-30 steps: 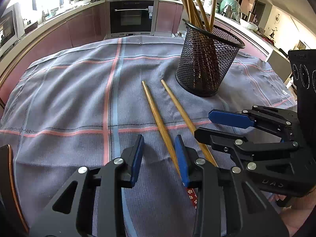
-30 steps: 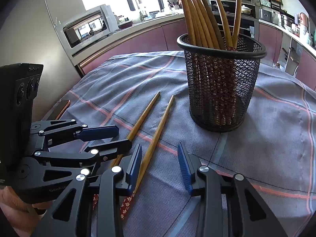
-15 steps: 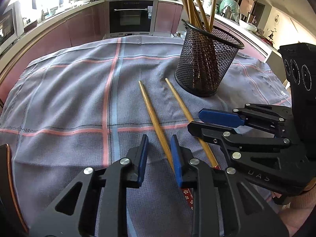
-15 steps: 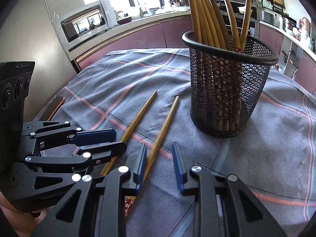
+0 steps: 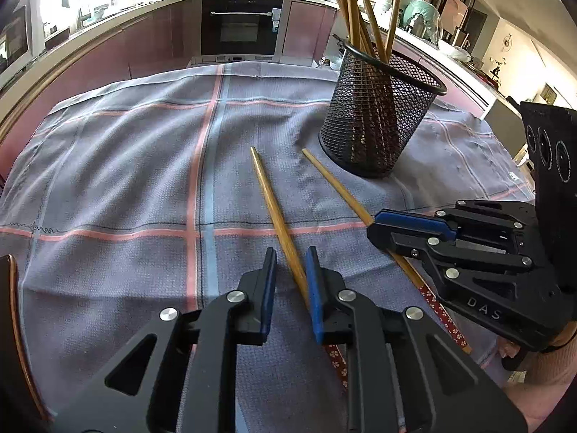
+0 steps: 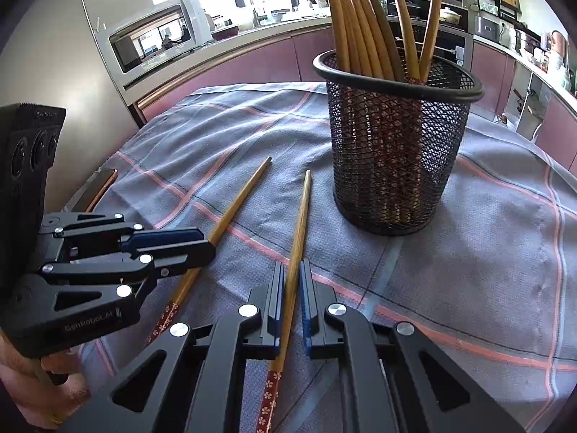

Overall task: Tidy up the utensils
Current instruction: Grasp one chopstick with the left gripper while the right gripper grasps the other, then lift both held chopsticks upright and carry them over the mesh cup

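Two wooden chopsticks with red flowered ends lie on the checked cloth. My left gripper (image 5: 291,270) straddles the left chopstick (image 5: 272,202); its jaws are narrowly apart, and the right pad touches the stick. My right gripper (image 6: 290,281) has its jaws almost closed around the right chopstick (image 6: 301,223), with slim gaps on both sides. Each gripper shows in the other's view: the right gripper (image 5: 393,222) and the left gripper (image 6: 194,243). A black mesh holder (image 5: 375,122) stands beyond the chopsticks with several chopsticks upright in it; it also shows in the right wrist view (image 6: 393,151).
The grey cloth (image 5: 126,166) with pink and blue stripes covers the table. A dark phone-like object (image 6: 95,187) lies at the table's left edge. Kitchen cabinets, an oven (image 5: 239,25) and a microwave (image 6: 155,41) stand beyond the table.
Both grippers have moved forward along the chopsticks and narrowed their jaws around them. The chopsticks and holder have not shifted.
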A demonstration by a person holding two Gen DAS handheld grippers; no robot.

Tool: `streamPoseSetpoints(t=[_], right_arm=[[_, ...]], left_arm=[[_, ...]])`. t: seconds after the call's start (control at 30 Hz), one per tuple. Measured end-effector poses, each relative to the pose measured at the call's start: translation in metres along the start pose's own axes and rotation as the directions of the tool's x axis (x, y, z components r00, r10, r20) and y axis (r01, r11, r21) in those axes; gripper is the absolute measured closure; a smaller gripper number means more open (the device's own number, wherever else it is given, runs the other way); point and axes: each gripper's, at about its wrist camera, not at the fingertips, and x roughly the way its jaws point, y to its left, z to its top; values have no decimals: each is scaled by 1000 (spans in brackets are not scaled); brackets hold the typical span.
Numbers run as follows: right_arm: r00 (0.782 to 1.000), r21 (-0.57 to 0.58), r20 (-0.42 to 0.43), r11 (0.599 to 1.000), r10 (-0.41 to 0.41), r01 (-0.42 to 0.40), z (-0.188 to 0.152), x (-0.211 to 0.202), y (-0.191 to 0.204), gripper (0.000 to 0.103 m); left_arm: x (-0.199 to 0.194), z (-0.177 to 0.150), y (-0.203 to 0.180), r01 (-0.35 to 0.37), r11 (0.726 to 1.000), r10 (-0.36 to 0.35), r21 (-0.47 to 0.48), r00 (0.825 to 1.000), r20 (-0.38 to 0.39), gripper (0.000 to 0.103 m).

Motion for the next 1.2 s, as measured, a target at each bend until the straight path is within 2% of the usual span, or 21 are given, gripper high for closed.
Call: streamPoseSetpoints(t=[0.33, 0.4, 0.5, 0.7, 1.2], right_arm=[[1000, -23, 6, 999, -25, 25, 5, 3, 3, 94], [1000, -21, 8, 999, -24, 24, 4, 2, 1, 95], [1000, -10, 12, 1000, -19, 19, 4, 2, -1, 97], [1000, 0, 17, 1000, -14, 14, 3, -1, -3, 98], [996, -3, 85, 1000, 29, -29, 0, -26, -2, 98]], left_arm=[[11, 13, 2, -11, 1000, 11, -12, 1000, -4, 83], [12, 14, 1, -16, 1000, 16, -19, 1000, -2, 86], [12, 14, 2, -15, 999, 15, -38, 1000, -1, 91], [11, 12, 4, -6, 998, 7, -70, 1000, 4, 94], [-9, 11, 1, 21, 998, -18, -67, 999, 40, 95]])
